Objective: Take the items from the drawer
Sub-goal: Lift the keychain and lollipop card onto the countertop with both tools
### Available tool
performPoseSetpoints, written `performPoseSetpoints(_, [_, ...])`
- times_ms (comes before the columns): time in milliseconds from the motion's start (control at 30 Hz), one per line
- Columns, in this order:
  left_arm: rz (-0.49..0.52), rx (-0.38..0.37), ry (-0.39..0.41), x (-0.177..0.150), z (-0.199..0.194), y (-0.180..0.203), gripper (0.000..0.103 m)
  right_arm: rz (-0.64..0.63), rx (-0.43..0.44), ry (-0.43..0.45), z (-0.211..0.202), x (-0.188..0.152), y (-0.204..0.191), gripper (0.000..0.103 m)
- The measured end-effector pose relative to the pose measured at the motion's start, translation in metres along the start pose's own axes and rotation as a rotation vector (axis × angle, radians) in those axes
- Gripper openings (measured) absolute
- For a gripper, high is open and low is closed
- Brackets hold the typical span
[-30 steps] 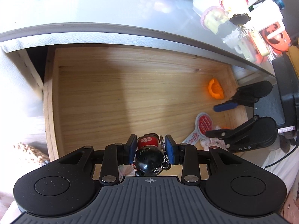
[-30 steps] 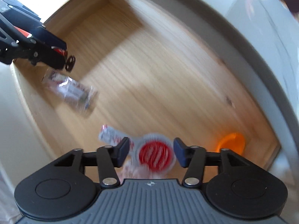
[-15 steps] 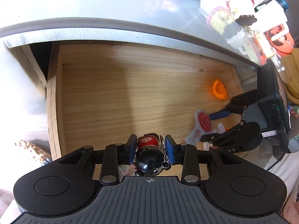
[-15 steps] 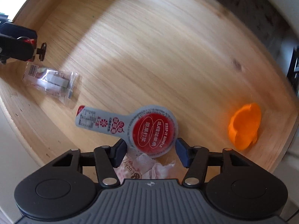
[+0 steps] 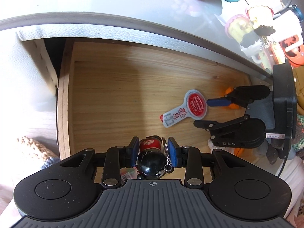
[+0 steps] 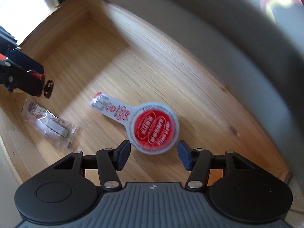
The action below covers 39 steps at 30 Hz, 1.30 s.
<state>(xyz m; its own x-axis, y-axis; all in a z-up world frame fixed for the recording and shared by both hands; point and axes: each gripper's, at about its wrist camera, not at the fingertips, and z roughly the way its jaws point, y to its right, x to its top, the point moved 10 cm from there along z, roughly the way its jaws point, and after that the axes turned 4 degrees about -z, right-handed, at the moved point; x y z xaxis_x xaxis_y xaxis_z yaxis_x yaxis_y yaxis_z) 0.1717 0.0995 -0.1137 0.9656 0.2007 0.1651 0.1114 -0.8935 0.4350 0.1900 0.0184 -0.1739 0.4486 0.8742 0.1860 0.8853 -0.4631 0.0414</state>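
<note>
1. The wooden drawer stands pulled out under the grey tabletop, where snacks and toys sit at the far edge.
2. In 1 second my right gripper has come lower over the drawer floor and shifted, so the round paddle-shaped tag now lies just ahead of its jaws rather than between them. I judge this is the lining-up step for the next pick.
3. Those jaws stand fairly wide with nothing between the pads; the tag's disc sits just beyond the blue tips.
4. My left gripper has not changed: it is clamped narrow on a small doll keychain with a black head and red body, held above the drawer's near edge, so 1 item is already in hand.
5. A clear plastic packet lies on the drawer floor below the left gripper, and an orange piece sits at the far right.
6. Writing: the tag's red disc carries white print, blurred here and unreadable. "DAS" shows on the right gripper's finger.
</note>
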Motion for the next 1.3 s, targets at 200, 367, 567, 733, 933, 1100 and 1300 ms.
performPoseSetpoints(200, [-0.004,0.002,-0.003,0.001,0.002,-0.007,0.037,0.048,0.040,0.045,-0.009,-0.007,0.006,0.055])
performPoseSetpoints(367, [0.007,0.014,-0.015,0.003,0.007,-0.011,0.037,-0.001,0.030,0.094,-0.018,-0.009,-0.003,0.055])
performPoseSetpoints(567, [0.008,0.014,-0.019,0.006,0.010,-0.017,0.037,-0.053,-0.006,0.118,-0.010,0.006,-0.019,0.055])
performPoseSetpoints(733, [0.013,0.014,-0.019,0.003,0.010,-0.016,0.037,-0.103,-0.074,0.130,0.003,0.028,-0.030,0.061])
performPoseSetpoints(933, [0.018,0.019,-0.024,0.003,0.011,-0.015,0.037,-0.084,-0.044,0.183,0.005,0.050,-0.040,0.065])
performPoseSetpoints(1100, [0.031,0.035,-0.028,0.002,0.011,-0.014,0.037,-0.089,0.035,0.151,-0.003,0.048,-0.058,0.060])
performPoseSetpoints(1300, [0.131,-0.076,0.003,-0.006,-0.004,0.012,0.037,-0.110,0.004,0.192,-0.048,0.033,-0.066,0.060])
